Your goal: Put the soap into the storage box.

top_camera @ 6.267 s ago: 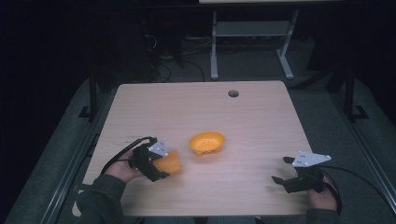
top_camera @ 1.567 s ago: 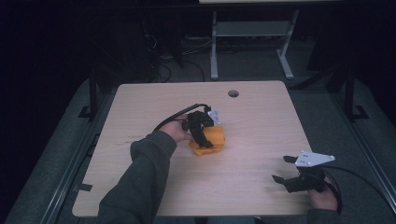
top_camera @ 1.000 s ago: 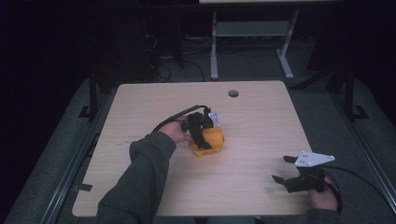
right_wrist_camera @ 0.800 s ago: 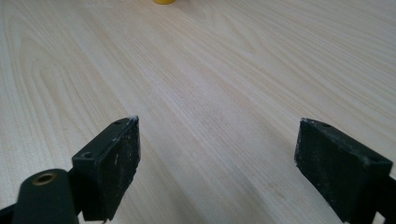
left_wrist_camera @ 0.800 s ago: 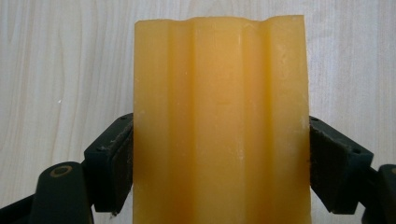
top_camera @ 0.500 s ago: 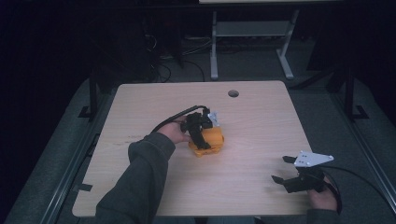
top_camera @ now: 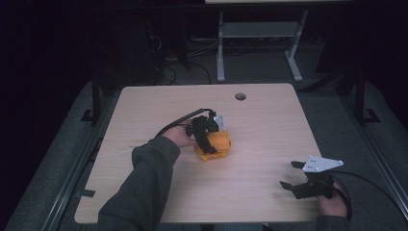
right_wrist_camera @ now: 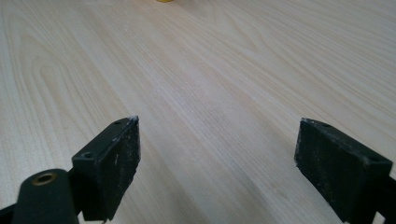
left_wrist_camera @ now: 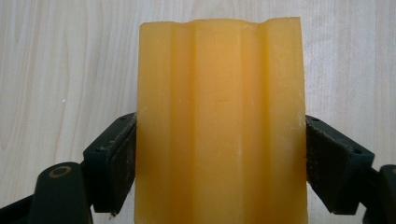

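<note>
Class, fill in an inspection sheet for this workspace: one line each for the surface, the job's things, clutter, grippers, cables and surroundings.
Surface: light wood-grain table, with a round hole near its far edge.
Job's things: orange ridged block at mid-table, over another orange piece; how they fit cannot be told.
Clutter: nothing seen.
Grippers: left hand-held gripper has its jaws against both sides of the block; right hand-held gripper is open above bare wood at the near right corner.
Cables: a black cable loops from the left hand-held gripper; another trails from the right one.
Surroundings: dark room, a white metal stand and floor wires beyond the table.
</note>
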`<state>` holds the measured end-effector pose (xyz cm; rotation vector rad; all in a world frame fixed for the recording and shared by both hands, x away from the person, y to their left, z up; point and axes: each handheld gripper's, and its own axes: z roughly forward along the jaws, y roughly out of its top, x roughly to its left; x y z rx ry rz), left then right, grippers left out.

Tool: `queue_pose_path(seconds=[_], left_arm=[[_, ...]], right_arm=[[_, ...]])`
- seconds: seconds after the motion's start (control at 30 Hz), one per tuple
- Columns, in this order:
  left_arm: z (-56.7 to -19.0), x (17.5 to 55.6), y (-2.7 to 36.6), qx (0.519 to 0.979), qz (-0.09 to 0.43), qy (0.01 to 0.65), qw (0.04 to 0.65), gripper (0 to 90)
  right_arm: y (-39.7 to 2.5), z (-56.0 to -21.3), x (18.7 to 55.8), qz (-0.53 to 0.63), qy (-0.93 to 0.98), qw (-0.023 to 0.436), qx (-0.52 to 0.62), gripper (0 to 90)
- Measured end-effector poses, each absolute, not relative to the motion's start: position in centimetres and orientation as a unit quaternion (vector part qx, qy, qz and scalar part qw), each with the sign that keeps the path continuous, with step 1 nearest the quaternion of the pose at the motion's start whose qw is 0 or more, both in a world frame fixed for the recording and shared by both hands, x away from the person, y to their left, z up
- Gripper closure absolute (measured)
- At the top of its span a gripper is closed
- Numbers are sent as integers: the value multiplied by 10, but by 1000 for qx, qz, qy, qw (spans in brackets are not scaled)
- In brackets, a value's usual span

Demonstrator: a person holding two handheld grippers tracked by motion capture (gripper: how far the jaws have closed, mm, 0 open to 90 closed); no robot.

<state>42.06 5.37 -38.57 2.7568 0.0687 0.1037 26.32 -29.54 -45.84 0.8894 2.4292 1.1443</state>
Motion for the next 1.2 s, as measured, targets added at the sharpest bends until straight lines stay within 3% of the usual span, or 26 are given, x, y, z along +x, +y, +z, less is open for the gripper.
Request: queue_pose_path(seconds=[1.2], left_arm=[[-355,400,90,972,75,35,218,218]], right_arm=[[-294,-458,264,396,849,158,311,137]])
